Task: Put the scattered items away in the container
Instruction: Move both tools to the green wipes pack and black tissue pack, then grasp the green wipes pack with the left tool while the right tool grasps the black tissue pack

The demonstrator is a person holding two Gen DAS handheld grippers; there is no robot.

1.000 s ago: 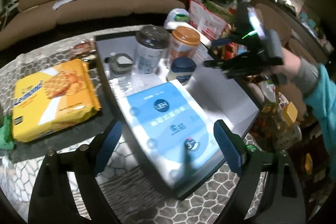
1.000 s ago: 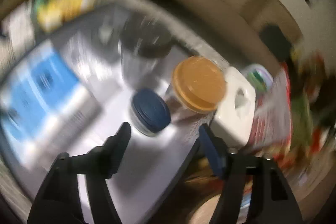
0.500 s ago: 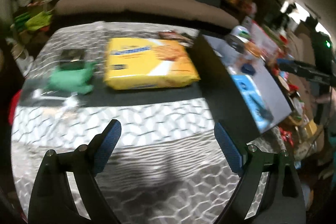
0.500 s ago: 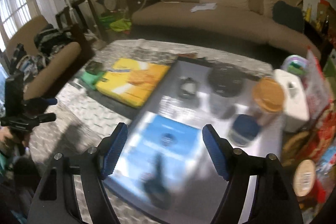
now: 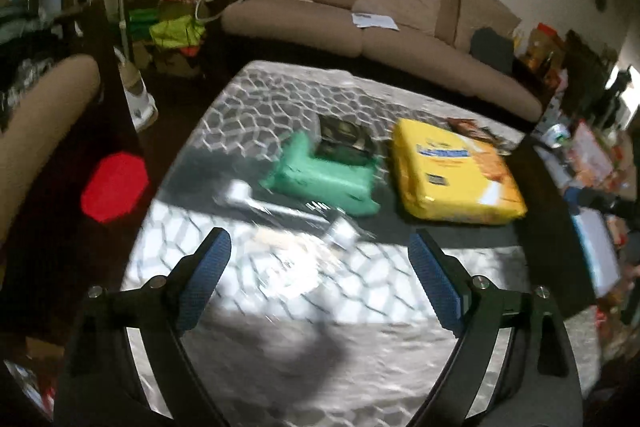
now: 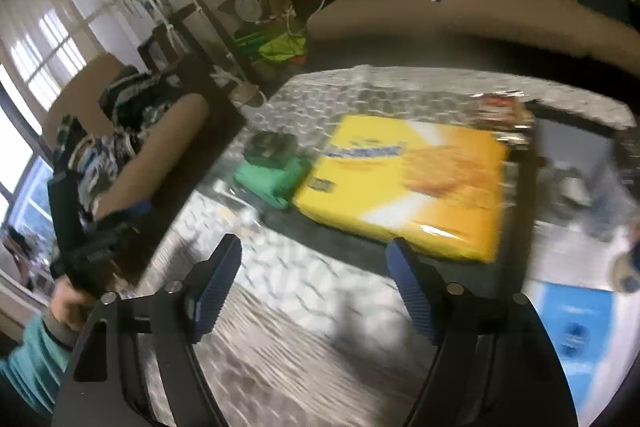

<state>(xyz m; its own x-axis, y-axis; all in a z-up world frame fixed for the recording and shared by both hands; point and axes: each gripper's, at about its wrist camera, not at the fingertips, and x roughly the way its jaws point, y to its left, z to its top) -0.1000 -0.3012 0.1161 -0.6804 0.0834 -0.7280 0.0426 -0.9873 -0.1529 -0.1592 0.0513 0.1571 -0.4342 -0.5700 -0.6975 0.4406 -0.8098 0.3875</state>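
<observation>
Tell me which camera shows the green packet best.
The left wrist view: the green packet lies near mid-frame, fairly sharp, its whole top visible beside the yellow biscuit pack. The right wrist view shows it smaller, motion-blurred, and pressed close against the yellow pack.

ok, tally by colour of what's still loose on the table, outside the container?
Yellow: 1, biscuit pack
Green: 1, soft packet
Dark: 1, small pack behind the green one
Red-brown: 1, wrapper at the far edge
Silver: 1, blurred item
Total: 5
</observation>
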